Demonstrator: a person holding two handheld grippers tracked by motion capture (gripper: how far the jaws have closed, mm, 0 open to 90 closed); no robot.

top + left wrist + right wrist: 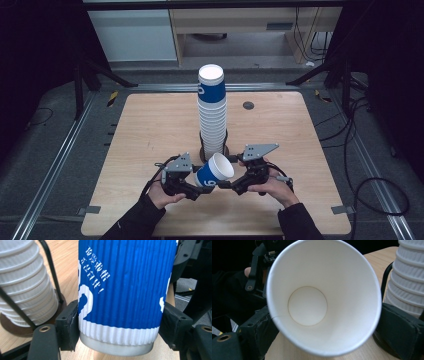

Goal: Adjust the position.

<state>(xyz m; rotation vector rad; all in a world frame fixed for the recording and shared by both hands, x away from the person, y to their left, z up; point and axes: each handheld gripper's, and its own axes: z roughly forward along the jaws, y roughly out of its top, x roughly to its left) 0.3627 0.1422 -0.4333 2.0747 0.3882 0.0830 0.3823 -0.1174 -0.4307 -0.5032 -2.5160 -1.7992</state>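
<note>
One blue ribbed paper cup with a white band and a white inside lies tilted between my two grippers just above the table, its mouth up and to the right. My left gripper is shut on the cup near the base, a pad pressing on each side. My right gripper faces the open mouth of the cup, and its two pads sit against the rim on either side. A tall stack of cups stands just behind in a black wire holder.
The wooden table has a small round grommet at the back right. The cup stack and its dark round base stand close to my left jaw. The stack is beside my right jaw.
</note>
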